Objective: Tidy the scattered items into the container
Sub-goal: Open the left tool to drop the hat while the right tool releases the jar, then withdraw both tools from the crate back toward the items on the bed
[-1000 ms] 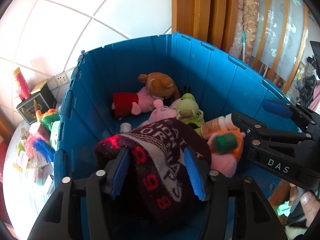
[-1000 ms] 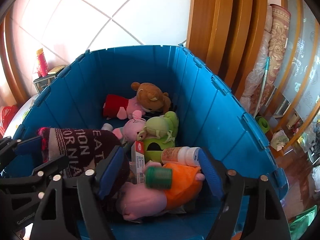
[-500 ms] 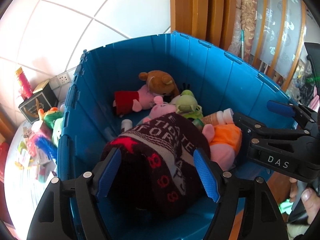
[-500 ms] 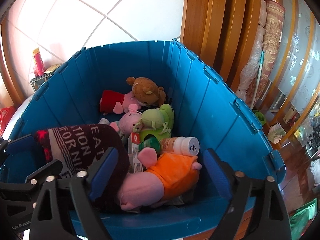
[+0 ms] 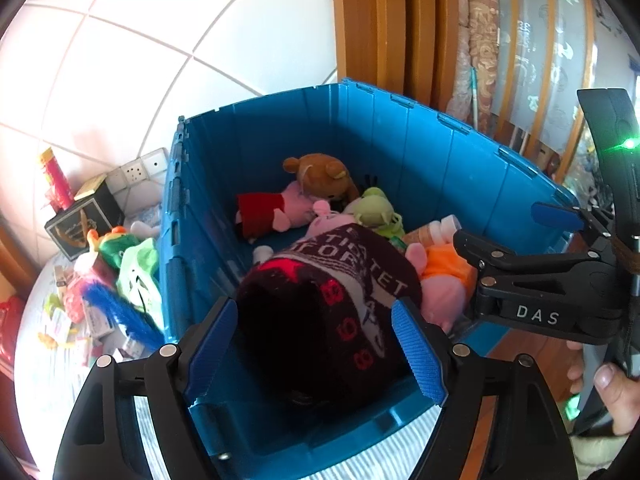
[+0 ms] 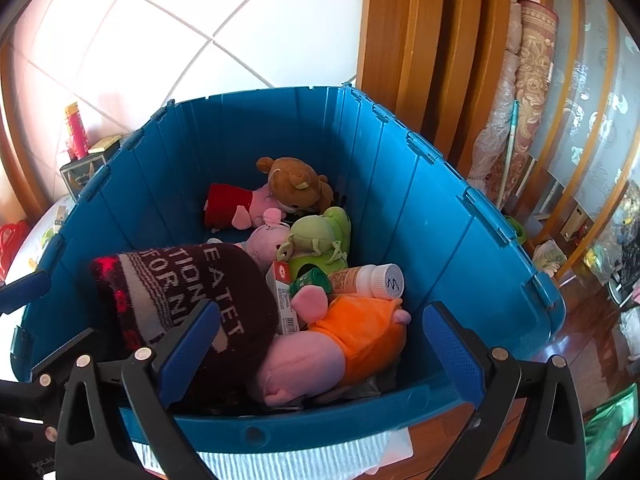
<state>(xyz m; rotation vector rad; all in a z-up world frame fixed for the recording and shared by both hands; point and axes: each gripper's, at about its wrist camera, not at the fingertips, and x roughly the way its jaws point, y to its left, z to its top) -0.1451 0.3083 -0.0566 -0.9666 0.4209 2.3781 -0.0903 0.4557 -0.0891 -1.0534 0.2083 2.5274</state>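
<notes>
Left wrist view: left gripper jaws spread wide, holding nothing, poised over the near edge of the blue bin. Dark knit hat lies inside the bin between the blue pads, apparently touching neither. Right gripper likewise spread, empty, above the near rim. Behind the hat: pink pig in orange, white-capped bottle, green frog plush, brown bear at 12 o'clock. Scattered toys outside the bin's left wall, at 9 o'clock. Black box beyond them, by the tiled wall.
</notes>
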